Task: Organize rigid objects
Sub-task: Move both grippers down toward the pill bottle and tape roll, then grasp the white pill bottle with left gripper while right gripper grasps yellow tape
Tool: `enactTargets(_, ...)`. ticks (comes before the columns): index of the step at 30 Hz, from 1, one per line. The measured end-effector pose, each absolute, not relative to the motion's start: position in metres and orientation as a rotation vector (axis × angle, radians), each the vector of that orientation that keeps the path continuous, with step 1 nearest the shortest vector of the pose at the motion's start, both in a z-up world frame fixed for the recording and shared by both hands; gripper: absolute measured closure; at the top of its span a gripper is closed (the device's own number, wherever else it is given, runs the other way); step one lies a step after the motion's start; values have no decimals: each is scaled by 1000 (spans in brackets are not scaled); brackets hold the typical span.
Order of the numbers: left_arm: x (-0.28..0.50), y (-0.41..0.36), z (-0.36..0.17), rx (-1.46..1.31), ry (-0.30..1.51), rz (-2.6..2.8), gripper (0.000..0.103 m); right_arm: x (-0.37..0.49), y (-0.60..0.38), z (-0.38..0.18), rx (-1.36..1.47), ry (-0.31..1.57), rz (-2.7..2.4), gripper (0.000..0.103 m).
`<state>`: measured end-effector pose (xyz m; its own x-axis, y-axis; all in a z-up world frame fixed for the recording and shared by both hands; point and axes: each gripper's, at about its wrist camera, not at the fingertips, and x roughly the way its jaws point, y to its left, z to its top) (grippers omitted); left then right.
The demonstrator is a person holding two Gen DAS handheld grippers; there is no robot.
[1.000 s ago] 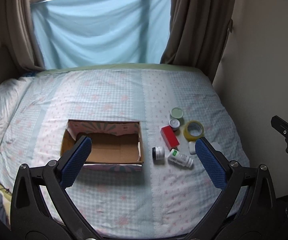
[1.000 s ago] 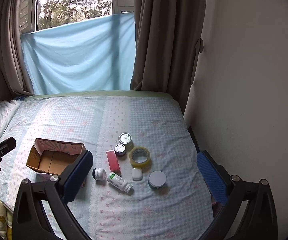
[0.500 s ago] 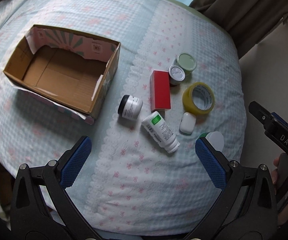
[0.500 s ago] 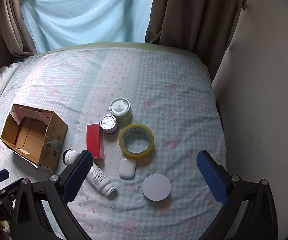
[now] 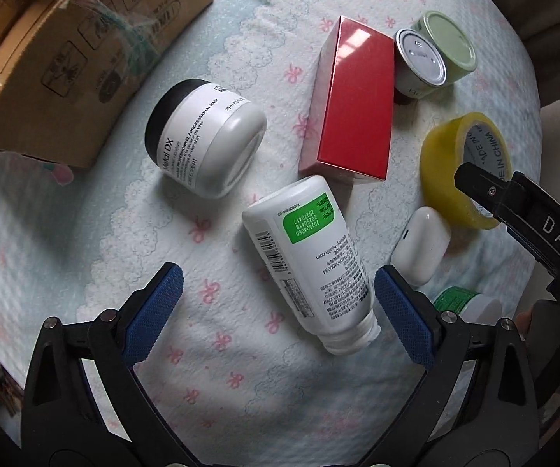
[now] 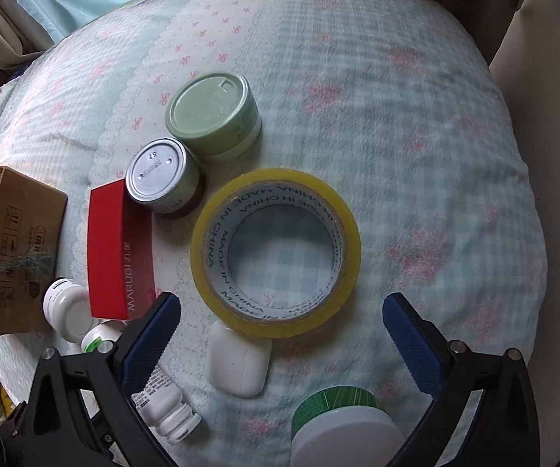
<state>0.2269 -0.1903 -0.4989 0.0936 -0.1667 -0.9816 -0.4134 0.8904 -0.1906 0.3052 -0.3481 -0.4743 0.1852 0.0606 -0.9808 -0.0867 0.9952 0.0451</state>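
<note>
My left gripper point(image 5: 276, 303) is open, low over a white bottle with a green label point(image 5: 311, 257) lying on its side between its fingers. Beyond lie a black-lidded white jar point(image 5: 206, 136), a red box point(image 5: 353, 97), a silver-lidded tin point(image 5: 420, 62), a green tin point(image 5: 449, 41), yellow tape point(image 5: 462, 167) and a white earbud case point(image 5: 420, 245). My right gripper point(image 6: 281, 334) is open above the earbud case point(image 6: 239, 362), with the tape roll point(image 6: 276, 249) just ahead and a green jar with a white lid point(image 6: 342, 420) below it.
An open cardboard box point(image 5: 65, 58) stands at the left on the checked bedspread point(image 6: 416, 155); it also shows in the right wrist view point(image 6: 19, 249). The right gripper's arm point(image 5: 532, 218) reaches over the tape. The bed's edge and wall lie at the right.
Both grippers have dropped much closer to the objects. The left one now straddles the white bottle; the right one now hangs over the earbud case and tape. Nothing was picked up.
</note>
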Motion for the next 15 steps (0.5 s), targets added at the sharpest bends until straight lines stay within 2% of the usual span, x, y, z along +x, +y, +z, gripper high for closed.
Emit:
enactTargets(2, 232, -192, -507, -481, 1492, 210, 6, 311, -347, -483, -23, 1400, 101, 0)
enactTargets(8, 242, -195, -525, -520, 1520, 237, 18, 330, -335, -496, -77, 1423, 118, 0)
enactTargets(9, 243, -195, -527, -526, 1525, 238, 21, 333, -334, -499, -92, 1429, 113, 0)
enactTargets(11, 246, -197, -527, -546, 1526, 224, 33, 337, -333, -501, -104, 1433, 107, 0)
enactTargets(12, 247, -201, -527, -556, 1525, 208, 45, 338, -333, -501, -105, 1435, 102, 0)
enactTargets(15, 253, -207, -525, -549, 1544, 208, 46, 342, -332, -502, -120, 1449, 83, 6)
